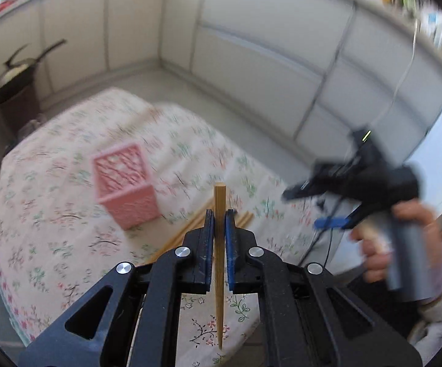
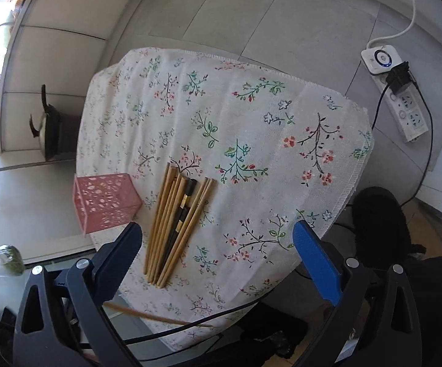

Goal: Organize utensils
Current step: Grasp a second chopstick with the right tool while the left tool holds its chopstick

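Note:
My left gripper [image 1: 220,214] is shut on a single wooden chopstick [image 1: 220,195], which stands lengthwise between the blue pads above the floral tablecloth [image 1: 68,244]. A pink perforated basket [image 1: 123,183] stands upright on the cloth ahead and to the left. More wooden chopsticks [image 1: 190,229] lie on the cloth below the fingers. In the right wrist view my right gripper [image 2: 217,226] is open wide above the bundle of chopsticks [image 2: 165,226], which includes a black pair [image 2: 184,208]. The pink basket [image 2: 104,202] stands just left of the bundle. A hand [image 1: 380,257] holds the right gripper [image 1: 328,223], blurred at the right.
The table [image 2: 251,107] is small, with its cloth hanging over the edges. A power strip [image 2: 404,107] with a cable lies on the floor at the right. A dark stand [image 2: 52,134] sits by the wall at the left. A black chair [image 2: 380,223] is at the near right.

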`<state>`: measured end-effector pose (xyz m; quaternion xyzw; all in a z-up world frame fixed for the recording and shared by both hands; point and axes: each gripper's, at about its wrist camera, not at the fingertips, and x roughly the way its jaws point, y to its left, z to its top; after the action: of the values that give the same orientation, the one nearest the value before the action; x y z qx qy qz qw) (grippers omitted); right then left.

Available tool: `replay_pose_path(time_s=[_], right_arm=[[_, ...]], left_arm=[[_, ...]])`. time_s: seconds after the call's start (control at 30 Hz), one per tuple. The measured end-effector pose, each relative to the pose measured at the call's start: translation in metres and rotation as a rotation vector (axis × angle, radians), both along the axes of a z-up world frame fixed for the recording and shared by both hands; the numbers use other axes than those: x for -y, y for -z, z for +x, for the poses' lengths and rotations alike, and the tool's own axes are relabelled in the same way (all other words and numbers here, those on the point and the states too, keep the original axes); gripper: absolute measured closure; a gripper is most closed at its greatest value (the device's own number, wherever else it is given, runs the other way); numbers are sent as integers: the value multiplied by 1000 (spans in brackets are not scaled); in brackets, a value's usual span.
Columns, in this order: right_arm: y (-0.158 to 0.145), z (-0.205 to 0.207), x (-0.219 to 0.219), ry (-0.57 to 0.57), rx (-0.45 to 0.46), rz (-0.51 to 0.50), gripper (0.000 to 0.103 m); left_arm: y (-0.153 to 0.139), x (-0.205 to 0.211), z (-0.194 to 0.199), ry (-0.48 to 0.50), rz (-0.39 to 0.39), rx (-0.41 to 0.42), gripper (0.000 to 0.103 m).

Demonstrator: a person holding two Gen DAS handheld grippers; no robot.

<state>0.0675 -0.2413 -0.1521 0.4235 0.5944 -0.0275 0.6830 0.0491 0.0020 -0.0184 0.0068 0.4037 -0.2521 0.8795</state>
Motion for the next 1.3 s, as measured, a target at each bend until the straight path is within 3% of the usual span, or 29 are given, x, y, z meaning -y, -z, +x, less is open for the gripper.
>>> replay_pose_path(time_s=[0.07,0.17,0.23,0.33,0.53,0.93,1.13,1.3], right_arm=[[0,6,-12,-7,-15,-36,12],[7,18,-28,10,-60,-101,29],[14,23,-33,13,-94,-127,52],[25,27,-38,37,-133,-138,64],[32,38,-52,49,-159,-198,72],[38,52,-70,-1,-200,-301,73],[37,39,-63,61,-149,-208,71],[39,44,-61,18,-180,-263,75]], left_arm=[[-19,-23,-15,-46,-86,63,97],[-39,-47,-31,-103,-146,152,97],[-54,-62,-40,-136,-191,211,97],[-81,-88,-53,-161,-249,295,97],[-104,-109,-74,-178,-309,382,96],[-101,-124,-73,-175,-348,394,96],[-101,-128,-72,-176,-351,390,96],[-102,-129,-72,-175,-355,388,95]])
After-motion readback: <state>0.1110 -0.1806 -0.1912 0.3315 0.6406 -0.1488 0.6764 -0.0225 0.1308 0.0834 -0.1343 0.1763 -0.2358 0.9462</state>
